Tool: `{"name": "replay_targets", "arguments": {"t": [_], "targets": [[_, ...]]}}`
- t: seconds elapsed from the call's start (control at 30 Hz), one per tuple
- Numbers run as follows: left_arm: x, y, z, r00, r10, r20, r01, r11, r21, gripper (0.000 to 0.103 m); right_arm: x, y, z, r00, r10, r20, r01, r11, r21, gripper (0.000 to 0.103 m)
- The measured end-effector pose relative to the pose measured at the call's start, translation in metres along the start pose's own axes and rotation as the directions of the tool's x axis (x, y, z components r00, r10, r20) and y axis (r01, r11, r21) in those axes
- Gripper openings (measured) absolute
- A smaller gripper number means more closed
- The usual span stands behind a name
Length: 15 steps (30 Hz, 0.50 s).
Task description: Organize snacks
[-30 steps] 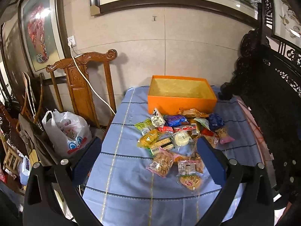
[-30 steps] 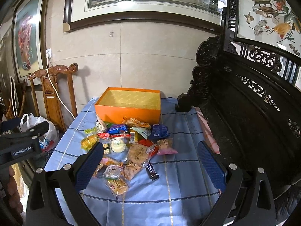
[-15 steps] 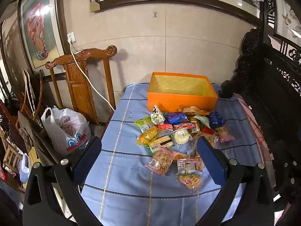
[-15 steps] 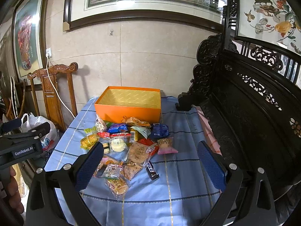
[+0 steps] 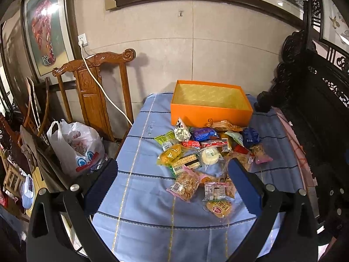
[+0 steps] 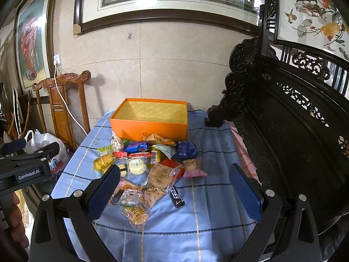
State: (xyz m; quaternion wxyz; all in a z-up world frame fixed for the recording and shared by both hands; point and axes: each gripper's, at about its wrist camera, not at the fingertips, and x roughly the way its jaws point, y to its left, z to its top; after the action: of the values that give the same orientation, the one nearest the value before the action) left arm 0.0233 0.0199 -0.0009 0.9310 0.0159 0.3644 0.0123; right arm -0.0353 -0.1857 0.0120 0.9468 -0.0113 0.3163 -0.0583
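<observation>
The snack pile (image 6: 150, 170) sits mid-frame in the right wrist view, on the blue checked tablecloth (image 6: 209, 196), just in front of the empty orange box (image 6: 150, 120), which stands toward the wall w/ its near side touching the rearmost packets. In the left wrist view the pile (image 5: 207, 159) lies centre-right, the box (image 5: 210, 107) above it.

Both tools hover short of the pile, nothing held: left gripper (image 5: 172, 185) w/ fingers wide apart, right gripper (image 6: 174, 190) likewise spread.

Handling, as a guess: packets look light, soft and crinkly, film wrappers prob. slippery; crackers and biscuits inside are likely brittle, so a gentle pinch is wanted. Best hold is a sealed end or flat edge, not the middle. The dark bar (image 6: 176, 196) at the lower edge of the pile lies apart from the rest and looks stiff, an easy first pick. The yellow round packet (image 6: 136, 214) nearest the camera is also free on top.

Hard to tell: packets overlap, so the count is unclear and lower ones are partly covered. Labels are mostly too small to read. The right gripper's left finger (image 6: 104, 192) hides part of the pile's lower-left corner. The table's near edge is cut off by the gripper frames.
</observation>
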Motion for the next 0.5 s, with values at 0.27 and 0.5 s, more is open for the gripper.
{"name": "replay_targets", "arguments": {"t": [0.27,0.5], "targets": [[0.016,-0.004,0.0,1.0,0.004,-0.029,-0.004,1.0,0.0,0.099,0.012,-0.005,-0.002,1.0,0.004,-0.021,-0.004,1.0,0.005,0.099],[0.058,0.002,-0.018,0.997,-0.028,-0.075,0.024,0.999,-0.048,0.099,0.048,-0.018,-0.021,0.995,0.023,-0.096,-0.021,1.0,0.02,0.099]]}}
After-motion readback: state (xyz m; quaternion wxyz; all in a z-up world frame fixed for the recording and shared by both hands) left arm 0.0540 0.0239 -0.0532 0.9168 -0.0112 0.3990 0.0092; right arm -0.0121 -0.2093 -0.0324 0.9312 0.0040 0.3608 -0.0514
